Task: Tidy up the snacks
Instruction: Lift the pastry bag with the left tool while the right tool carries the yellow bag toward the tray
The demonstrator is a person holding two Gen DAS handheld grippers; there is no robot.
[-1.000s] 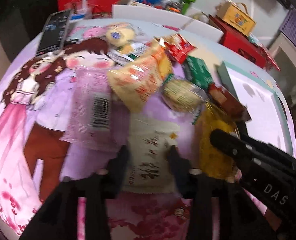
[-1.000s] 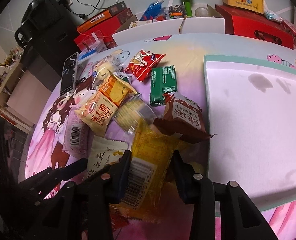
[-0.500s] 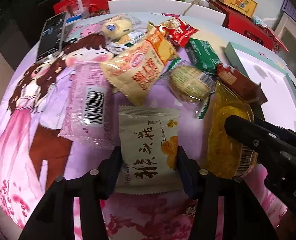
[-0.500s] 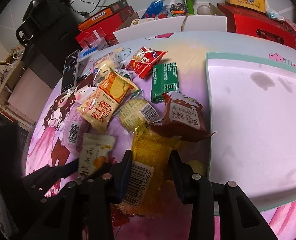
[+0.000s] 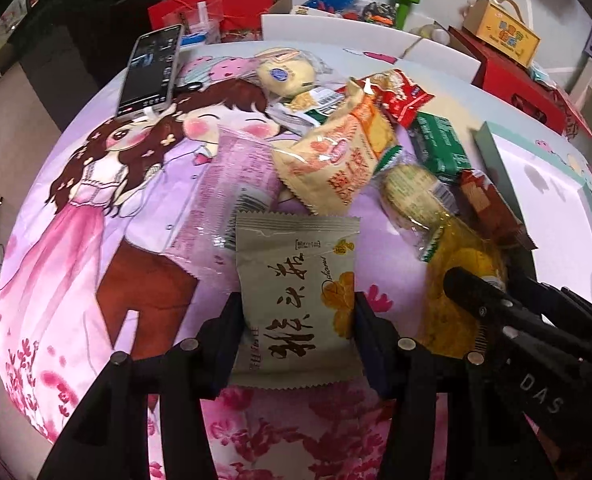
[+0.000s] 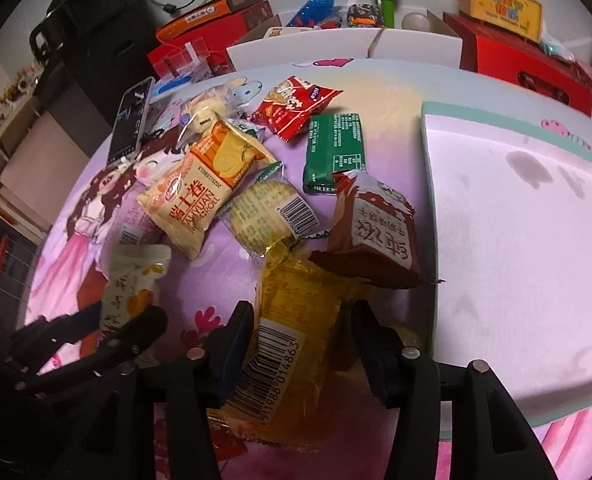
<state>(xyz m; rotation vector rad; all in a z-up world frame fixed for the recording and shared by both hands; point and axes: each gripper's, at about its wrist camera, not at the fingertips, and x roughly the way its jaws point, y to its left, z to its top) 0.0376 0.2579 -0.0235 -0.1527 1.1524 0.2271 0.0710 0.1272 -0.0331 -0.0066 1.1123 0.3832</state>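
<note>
Left gripper (image 5: 296,330): we read it as holding the beige packet (image 5: 296,292); both fingers press the packet's side edges and its top stands up ahead of the tips; whether it is clear of the cloth we cannot tell.

Right gripper (image 6: 302,338): we see the yellow packet (image 6: 291,340) between the fingers, barcode end nearest the camera; the fingers sit at its edges, so we judge it gripped (contact on the right finger is less clear).

Tray (image 6: 516,240): just right of the right gripper, its near corner close to the right finger; pale, teal-rimmed, with no snack in the part we see; we take it for the destination, a guess from the task.

Pile ahead of the grippers: brown packet (image 6: 376,232) touches the far end of the yellow one and leans toward the tray edge; clear round-biscuit packet (image 6: 271,212), cream egg-roll packet (image 6: 203,196), green packet (image 6: 334,152) and red packet (image 6: 291,104) lie farther ahead; pink packet (image 5: 231,188) lies ahead-left of the left gripper, partly behind the beige one.

Other: phone (image 5: 151,68) far ahead-left, on the cartoon tablecloth (image 5: 75,240).

Progress: early, in our judgement; nothing sorted, two packets in hand, at least six loose.

Left to do: carry both to the tray; then the pile.
</note>
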